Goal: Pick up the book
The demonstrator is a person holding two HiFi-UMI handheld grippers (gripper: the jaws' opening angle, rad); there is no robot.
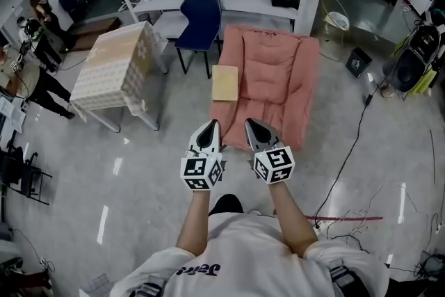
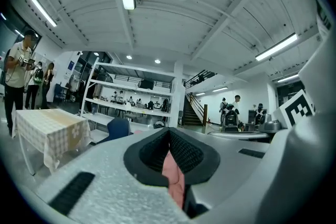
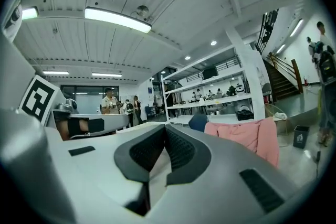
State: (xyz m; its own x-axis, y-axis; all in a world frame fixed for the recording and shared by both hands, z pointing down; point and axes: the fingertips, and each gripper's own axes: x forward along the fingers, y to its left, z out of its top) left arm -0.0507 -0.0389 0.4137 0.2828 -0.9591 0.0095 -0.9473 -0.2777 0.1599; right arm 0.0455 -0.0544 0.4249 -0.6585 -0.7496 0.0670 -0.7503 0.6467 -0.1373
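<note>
Both tongs were held out level, side by side. The left tongs (image 1: pixel 211 129) were seen shut tight, pad against pad, with nothing gripped. The right tongs (image 1: pixel 254 129) were closed just the same and likewise empty. The book (image 1: pixel 224 83), a pale tan slab, was found lying flat at the left edge of the pink cushion (image 1: pixel 278 73) spread on the floor; whether it rested wholly on the cushion could not be told. It was placed ahead of both pairs of tongs and well apart from them, roughly on the line between the two tips and a touch nearer the left pair's side. A blue chair (image 1: pixel 200 16) was seen just beyond the book, and a desk (image 1: pixel 115 69) draped in a checked cloth was set off to the left.
</note>
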